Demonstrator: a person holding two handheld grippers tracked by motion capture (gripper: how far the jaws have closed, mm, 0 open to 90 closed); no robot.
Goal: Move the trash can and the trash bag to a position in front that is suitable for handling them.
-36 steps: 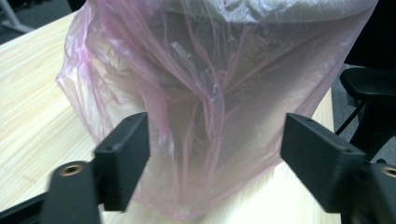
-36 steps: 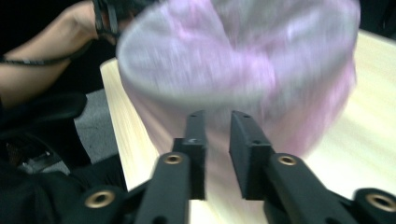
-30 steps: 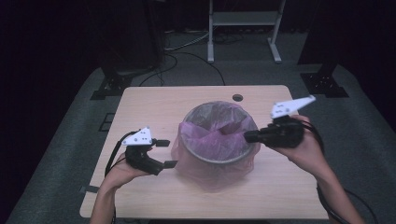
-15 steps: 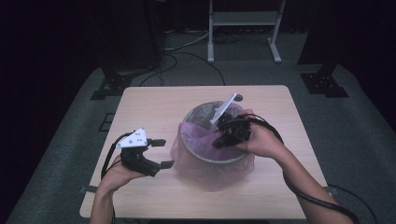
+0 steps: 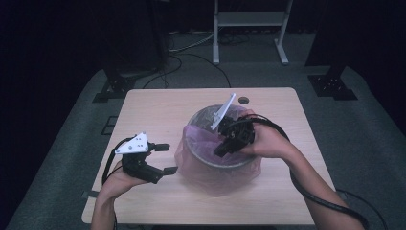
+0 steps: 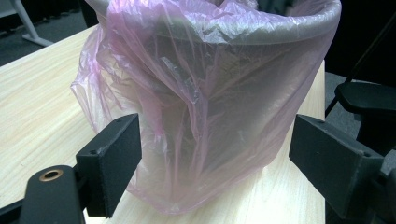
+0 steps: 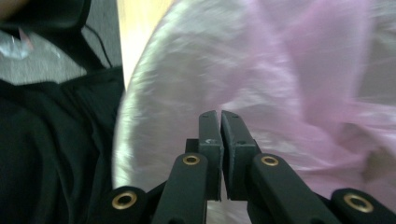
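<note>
1. Since a second ago the right tool (image 5: 221, 149) has swung in from the bin's right side to over its mouth; its jaws are pressed together, nothing visibly between them.
2. Left tool (image 5: 165, 158) sits spread wide just left of the bin, not touching it.
3. Round grey bin (image 5: 210, 160) lined with a pink plastic bag (image 6: 187, 93) stands mid light wooden tabletop (image 5: 158, 103).

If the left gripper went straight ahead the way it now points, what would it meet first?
Probably the pink plastic bag draped down the grey bin's side; the open left gripper faces it squarely.
</note>
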